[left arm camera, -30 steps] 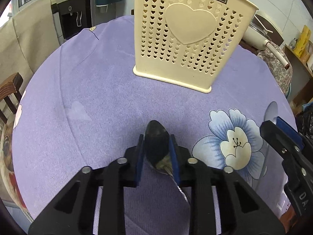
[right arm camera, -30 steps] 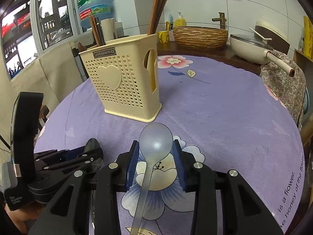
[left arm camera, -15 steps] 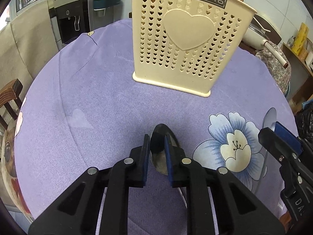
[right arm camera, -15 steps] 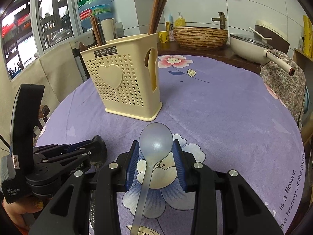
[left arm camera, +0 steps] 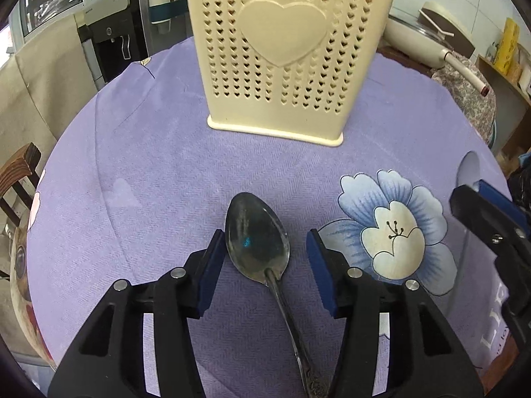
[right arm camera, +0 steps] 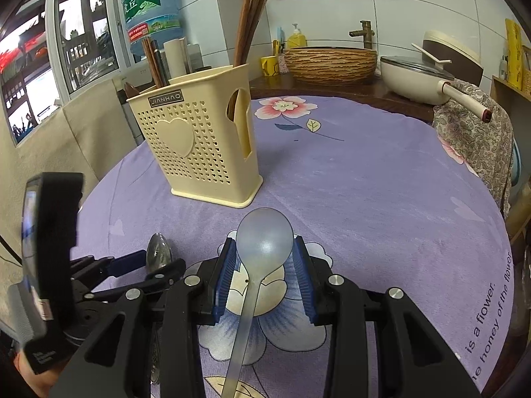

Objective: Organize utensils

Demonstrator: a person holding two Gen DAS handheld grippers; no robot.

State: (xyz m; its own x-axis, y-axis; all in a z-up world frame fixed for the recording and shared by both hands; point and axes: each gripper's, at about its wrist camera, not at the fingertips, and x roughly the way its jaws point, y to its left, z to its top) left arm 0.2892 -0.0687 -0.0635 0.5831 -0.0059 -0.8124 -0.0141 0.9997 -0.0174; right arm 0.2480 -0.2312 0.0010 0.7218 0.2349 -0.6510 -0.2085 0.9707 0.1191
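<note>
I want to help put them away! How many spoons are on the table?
2. A metal spoon lies between the left gripper's open jaws. A clear plastic spoon sits in the right gripper. The holder may hide more.

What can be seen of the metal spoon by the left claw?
The metal spoon is dark, tarnished steel with an oval bowl and a slim handle with a patterned end. It lies flat, bowl up, on the purple tablecloth, bowl toward the cream holder. The left claw, its jaws just opened, straddles it without pressing.
</note>
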